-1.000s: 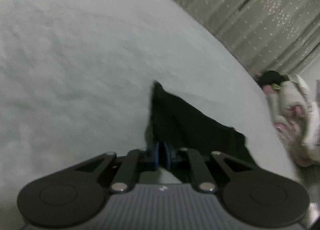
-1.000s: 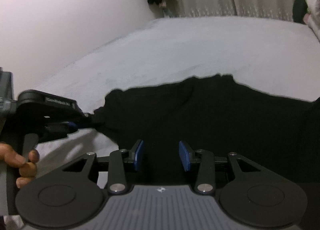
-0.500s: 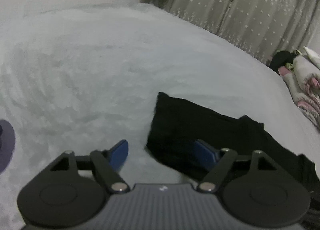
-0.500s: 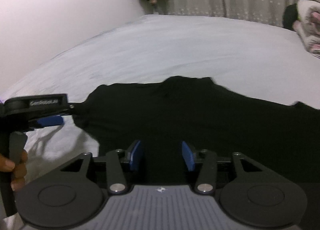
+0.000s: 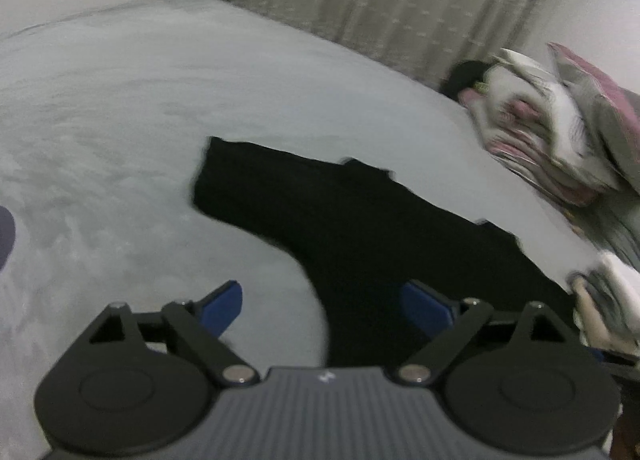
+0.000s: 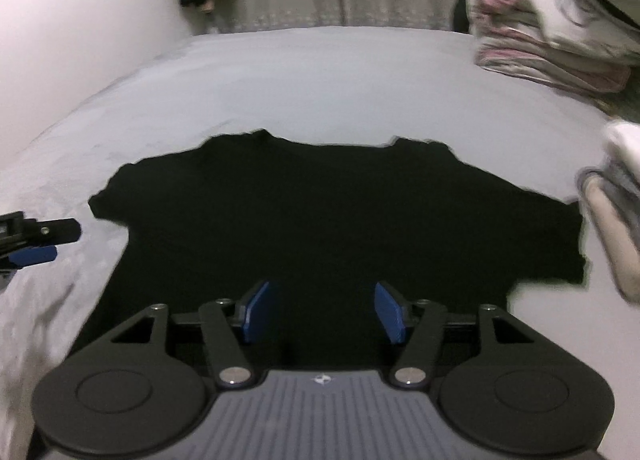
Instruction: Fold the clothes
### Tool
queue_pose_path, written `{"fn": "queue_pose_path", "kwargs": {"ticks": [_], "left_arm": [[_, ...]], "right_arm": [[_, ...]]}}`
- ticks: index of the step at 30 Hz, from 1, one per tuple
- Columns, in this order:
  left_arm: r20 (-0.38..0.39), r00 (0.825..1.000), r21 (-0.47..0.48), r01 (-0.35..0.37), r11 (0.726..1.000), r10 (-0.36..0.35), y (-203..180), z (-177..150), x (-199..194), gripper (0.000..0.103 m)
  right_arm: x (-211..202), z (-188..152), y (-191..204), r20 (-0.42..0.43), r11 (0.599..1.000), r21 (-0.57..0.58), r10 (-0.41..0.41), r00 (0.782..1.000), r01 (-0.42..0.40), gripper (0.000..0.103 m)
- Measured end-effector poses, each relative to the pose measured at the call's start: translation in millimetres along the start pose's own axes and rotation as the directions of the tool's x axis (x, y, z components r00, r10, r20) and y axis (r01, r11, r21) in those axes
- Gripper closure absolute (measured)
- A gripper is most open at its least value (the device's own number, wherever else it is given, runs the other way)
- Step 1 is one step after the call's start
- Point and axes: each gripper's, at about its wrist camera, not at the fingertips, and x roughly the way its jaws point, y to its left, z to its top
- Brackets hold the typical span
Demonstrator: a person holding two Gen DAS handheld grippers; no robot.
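Left wrist view: left gripper [image 5: 320, 306], a second ago clamped on the black T-shirt's [image 6: 320, 220] sleeve, now opening, empty. Right gripper [image 6: 322, 312] likewise widening, nothing held. Shirt spread flat on the grey bed [image 6: 300, 80]; ready for folding.

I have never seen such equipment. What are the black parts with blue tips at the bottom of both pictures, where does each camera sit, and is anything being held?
Each is a hand-held gripper carried by a person, with a camera looking along its two blue-padded fingers. One picture comes from the left hand-held gripper, the other from the right hand-held gripper. A black short-sleeved T-shirt lies spread flat on the pale grey bed cover; folded patterned bedding is stacked far right. Both grippers' jaws are opening; nothing is held.
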Motion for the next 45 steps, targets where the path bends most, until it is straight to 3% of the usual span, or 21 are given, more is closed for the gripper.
{"fn": "queue_pose_path", "kwargs": {"ticks": [6, 12, 16, 21, 30, 37, 45], "left_arm": [[-0.049, 0.988, 0.109, 0.152, 0.982, -0.147, -36, -49, -32, 0.010], [-0.154, 0.977, 0.234, 0.182, 0.955, -0.149, -50, -107, -58, 0.009], [-0.197, 0.968, 0.185, 0.194, 0.963, -0.157, -39, -138, -78, 0.009], [-0.187, 0.969, 0.181, 0.198, 0.963, -0.163, -27, -166, -111, 0.008], [-0.198, 0.963, 0.126, 0.210, 0.969, -0.183, 3, -183, -155, 0.008], [-0.198, 0.966, 0.145, 0.197, 0.970, -0.167, 17, -203, -181, 0.010], [-0.125, 0.982, -0.034, 0.137, 0.990, -0.140, 55, -199, -197, 0.019]], "right_arm": [[-35, -46, -8, -0.020, 0.997, 0.078, -0.022, 1.000, 0.024, 0.044], [-66, -95, -6, -0.055, 0.995, 0.081, -0.049, 0.997, 0.054, 0.044], [-91, -127, -11, -0.069, 0.993, 0.107, -0.046, 0.997, 0.053, 0.044], [-123, -166, -14, -0.078, 0.990, 0.107, -0.079, 0.994, 0.087, 0.044], [-185, -221, -28, -0.046, 0.981, 0.182, -0.065, 0.997, 0.073, 0.044], [-205, -251, -38, -0.038, 0.963, 0.259, -0.064, 0.997, 0.072, 0.044], [-220, -266, -63, 0.022, 0.904, 0.427, -0.006, 1.000, -0.003, 0.045]]}}
